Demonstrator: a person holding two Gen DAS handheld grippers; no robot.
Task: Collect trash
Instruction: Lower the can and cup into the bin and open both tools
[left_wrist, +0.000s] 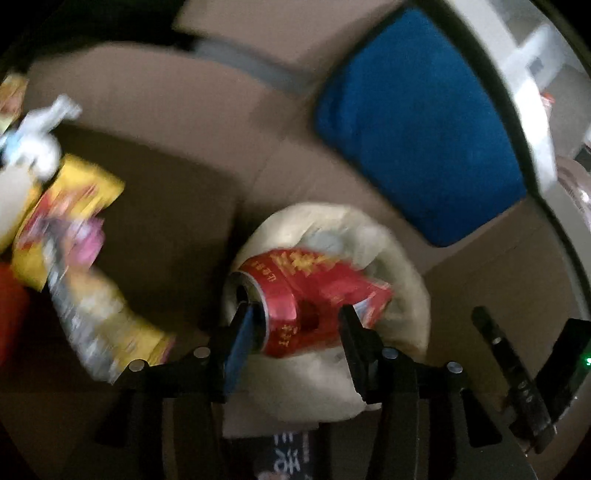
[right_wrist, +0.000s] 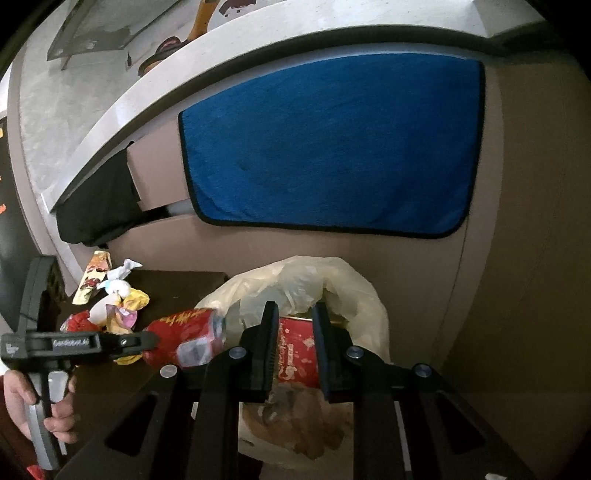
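A: Start at the left gripper (left_wrist: 295, 325) — what are its fingers doing?

B: They are clamped on a dented red drink can with gold lettering (left_wrist: 314, 295). One finger presses the silver top rim on the left, the other the crushed body on the right. The can lies sideways, held above the mouth of a pale cream plastic bag (left_wrist: 388, 236).

A: And the right gripper (right_wrist: 294, 347)?

B: Its two black fingers (right_wrist: 267, 339) sit close together, pinching a red printed snack packet (right_wrist: 297, 350). That packet hangs at the near opening of the same plastic bag (right_wrist: 332, 280), over brownish contents I cannot make out.

A: Does the right view show the can too?

B: Yes — it is at left, the can (right_wrist: 184, 336) gripped at the tip of the left gripper (right_wrist: 153, 341), just beside the bag's left edge. A hand (right_wrist: 22, 398) holds that gripper's handle at the near left corner.

A: What else lies around?

B: A heap of crumpled wrappers, yellow, white and pink (right_wrist: 118, 299), sits on a dark brown tabletop (right_wrist: 184, 288) to the left of the bag. In the blurred left view the yellow wrappers (left_wrist: 74, 229) are far left of the can. Behind the bag a blue fleece cloth (right_wrist: 332, 147) lies flat against brown cardboard (right_wrist: 517, 221), under a pale stone counter edge (right_wrist: 110, 110).
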